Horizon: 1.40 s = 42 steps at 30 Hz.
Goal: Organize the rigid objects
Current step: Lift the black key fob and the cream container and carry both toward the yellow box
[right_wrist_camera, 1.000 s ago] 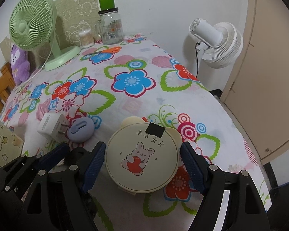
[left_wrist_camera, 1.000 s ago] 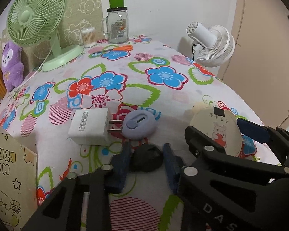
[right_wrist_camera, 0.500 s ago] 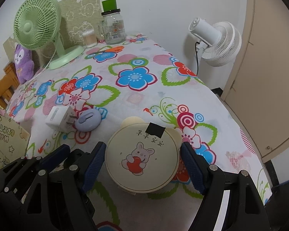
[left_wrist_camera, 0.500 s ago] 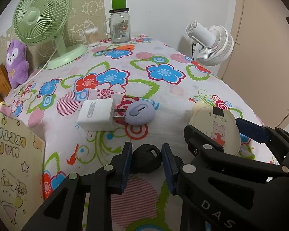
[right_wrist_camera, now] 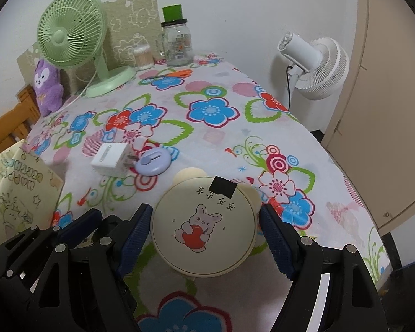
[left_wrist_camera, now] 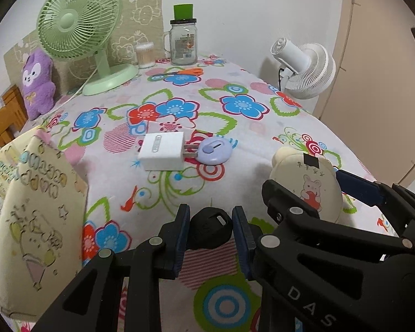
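My left gripper (left_wrist_camera: 210, 220) is shut on a small black round piece (left_wrist_camera: 210, 231) with a slot in its top, held above the flowered tablecloth (left_wrist_camera: 235, 127). Beside it, my right gripper (right_wrist_camera: 204, 215) is shut on a cream round case (right_wrist_camera: 204, 227) with a bunny picture and a black tape patch; the case also shows in the left wrist view (left_wrist_camera: 310, 191). A white plug charger (left_wrist_camera: 163, 150) lies on the cloth, its prongs touching a lilac round piece (left_wrist_camera: 214, 150). Both lie beyond the two grippers.
A cream gift bag (left_wrist_camera: 27, 207) stands at the near left. At the back are a green fan (left_wrist_camera: 77, 27), a purple plush (left_wrist_camera: 37, 83), a swab box (left_wrist_camera: 144, 54), a glass jar (left_wrist_camera: 183, 43) and orange scissors (left_wrist_camera: 185, 72). A white fan (left_wrist_camera: 304, 69) stands past the table's right edge.
Both grippers have drawn back and slightly up together, each keeping its object. The charger and lilac piece now lie farther ahead, and more of the gift bag shows at left.
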### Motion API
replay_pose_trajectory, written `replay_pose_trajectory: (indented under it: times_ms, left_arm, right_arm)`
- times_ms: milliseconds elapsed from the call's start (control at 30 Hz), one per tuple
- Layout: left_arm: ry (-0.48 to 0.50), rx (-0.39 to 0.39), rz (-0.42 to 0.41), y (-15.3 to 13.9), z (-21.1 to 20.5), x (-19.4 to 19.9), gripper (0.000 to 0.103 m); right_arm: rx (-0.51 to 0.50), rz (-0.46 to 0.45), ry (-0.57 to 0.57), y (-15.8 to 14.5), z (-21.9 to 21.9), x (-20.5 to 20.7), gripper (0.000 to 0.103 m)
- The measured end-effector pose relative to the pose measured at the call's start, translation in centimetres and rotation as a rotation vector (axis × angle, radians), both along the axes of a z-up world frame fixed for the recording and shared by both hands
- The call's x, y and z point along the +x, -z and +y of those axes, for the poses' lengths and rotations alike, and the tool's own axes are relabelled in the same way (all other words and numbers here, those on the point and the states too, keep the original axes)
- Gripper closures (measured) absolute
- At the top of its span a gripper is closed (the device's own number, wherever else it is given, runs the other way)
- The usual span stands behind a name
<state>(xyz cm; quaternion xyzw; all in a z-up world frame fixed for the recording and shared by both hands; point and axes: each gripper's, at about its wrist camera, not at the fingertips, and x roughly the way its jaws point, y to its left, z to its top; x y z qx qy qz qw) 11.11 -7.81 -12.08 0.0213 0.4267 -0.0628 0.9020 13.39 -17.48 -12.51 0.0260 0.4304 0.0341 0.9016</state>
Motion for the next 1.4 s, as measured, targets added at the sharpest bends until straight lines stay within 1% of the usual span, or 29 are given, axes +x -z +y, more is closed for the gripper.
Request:
replay_pose_trajectory:
  times_ms: [300, 833, 933, 1167, 1400]
  left_arm:
    - [-0.004, -0.014, -0.012, -1.2, 1.0, -1.7, 0.072]
    - [-0.013, -0.024, -0.069, -4.4, 2.3, -4.3, 0.072]
    - [-0.012, -0.026, -0.075, -5.1, 2.3, -4.6, 0.072]
    - [-0.004, -0.026, -0.119, -7.4, 2.4, -5.6, 0.072]
    - [-0.006, -0.025, -0.145, -9.0, 2.9, -6.6, 0.072]
  right_arm:
    - [-0.008, -0.015, -0.022, -1.3, 1.1, -1.5, 0.023]
    - [0.003, -0.069, -0.043, -4.6, 2.3, -3.9, 0.023]
    - [-0.001, -0.079, -0.044, -5.4, 2.3, -4.3, 0.023]
    - [-0.006, -0.122, -0.049, -7.8, 2.6, -5.4, 0.023]
    - [-0.024, -0.158, -0.061, -9.8, 3.2, -6.3, 0.023]
